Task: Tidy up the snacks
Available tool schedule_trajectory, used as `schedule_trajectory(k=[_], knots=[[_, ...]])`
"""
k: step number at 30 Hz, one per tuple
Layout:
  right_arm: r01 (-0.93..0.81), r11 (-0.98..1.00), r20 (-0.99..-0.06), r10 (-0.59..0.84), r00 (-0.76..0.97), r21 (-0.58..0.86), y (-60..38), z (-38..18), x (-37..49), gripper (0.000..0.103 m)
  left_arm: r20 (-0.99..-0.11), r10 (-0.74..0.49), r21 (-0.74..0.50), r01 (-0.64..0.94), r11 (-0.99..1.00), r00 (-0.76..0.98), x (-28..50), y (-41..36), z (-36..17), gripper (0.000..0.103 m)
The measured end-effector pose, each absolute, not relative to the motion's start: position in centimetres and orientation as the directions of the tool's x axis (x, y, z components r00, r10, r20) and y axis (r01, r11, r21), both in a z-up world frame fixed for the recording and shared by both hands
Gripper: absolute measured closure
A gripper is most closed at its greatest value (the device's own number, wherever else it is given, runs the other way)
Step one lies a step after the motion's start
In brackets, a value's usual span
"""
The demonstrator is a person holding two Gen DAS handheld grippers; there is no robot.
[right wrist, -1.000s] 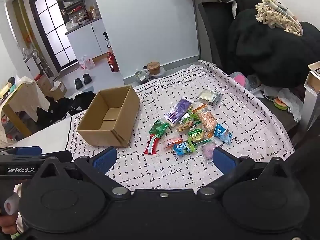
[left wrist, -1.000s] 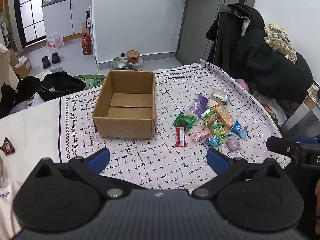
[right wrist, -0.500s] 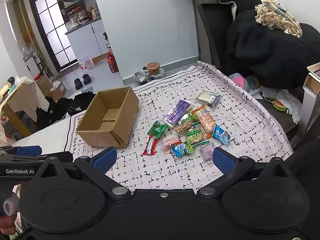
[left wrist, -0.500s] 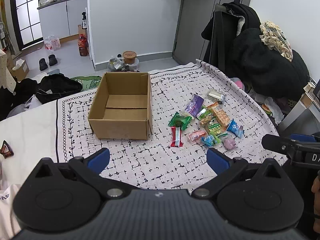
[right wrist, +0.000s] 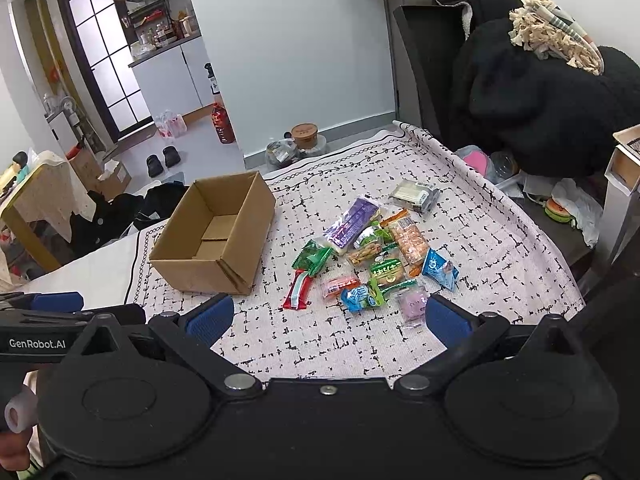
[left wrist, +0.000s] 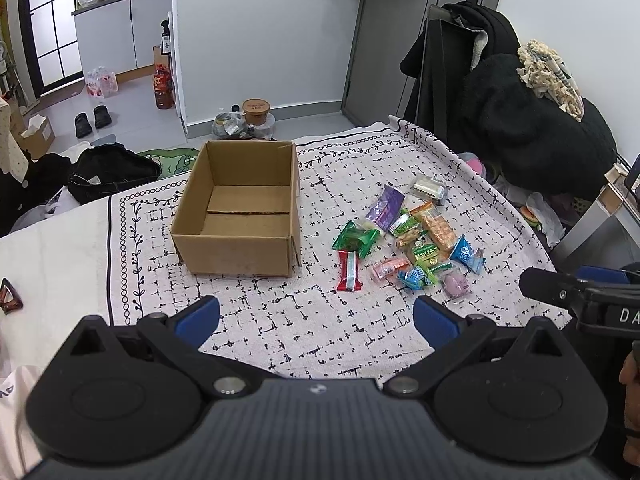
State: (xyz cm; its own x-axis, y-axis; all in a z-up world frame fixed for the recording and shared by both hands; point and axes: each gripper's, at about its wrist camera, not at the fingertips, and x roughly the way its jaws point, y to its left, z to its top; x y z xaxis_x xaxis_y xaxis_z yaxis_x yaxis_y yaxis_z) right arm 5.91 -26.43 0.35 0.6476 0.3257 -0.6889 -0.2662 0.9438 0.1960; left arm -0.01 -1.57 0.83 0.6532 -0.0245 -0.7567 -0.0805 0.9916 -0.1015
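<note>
Both the left gripper (left wrist: pixel 316 322) and right gripper (right wrist: pixel 328 316) hover spread apart above the tabletop (left wrist: pixel 320 320), snacks (left wrist: pixel 412 244) beside the box (left wrist: pixel 240 220).

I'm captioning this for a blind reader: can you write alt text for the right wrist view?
An open right gripper hovers above a patterned tablecloth with loose snack packets piled beside an empty cardboard box. The left gripper shows at the left edge.
</note>
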Motion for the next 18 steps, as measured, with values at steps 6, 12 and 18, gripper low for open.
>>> schedule_trajectory(k=[6, 12, 18], knots=[[-0.267, 0.944, -0.688, 0.325, 0.649, 0.194, -26.57, 0.4, 5.94, 0.0, -0.759, -0.025, -0.103, -0.082, 0.991, 0.651, 0.02, -1.51, 0.75, 0.001], [-0.268, 0.944, -0.686, 0.325, 0.651, 0.193, -26.55, 0.45, 5.92, 0.0, -0.758, -0.026, -0.103, -0.081, 0.991, 0.652, 0.0, -1.57, 0.76, 0.0], [-0.273, 0.943, -0.683, 0.327, 0.653, 0.19, -26.53, 0.62, 5.81, 0.0, -0.756, -0.025, -0.103, -0.082, 0.991, 0.654, 0.02, -1.69, 0.92, 0.001]])
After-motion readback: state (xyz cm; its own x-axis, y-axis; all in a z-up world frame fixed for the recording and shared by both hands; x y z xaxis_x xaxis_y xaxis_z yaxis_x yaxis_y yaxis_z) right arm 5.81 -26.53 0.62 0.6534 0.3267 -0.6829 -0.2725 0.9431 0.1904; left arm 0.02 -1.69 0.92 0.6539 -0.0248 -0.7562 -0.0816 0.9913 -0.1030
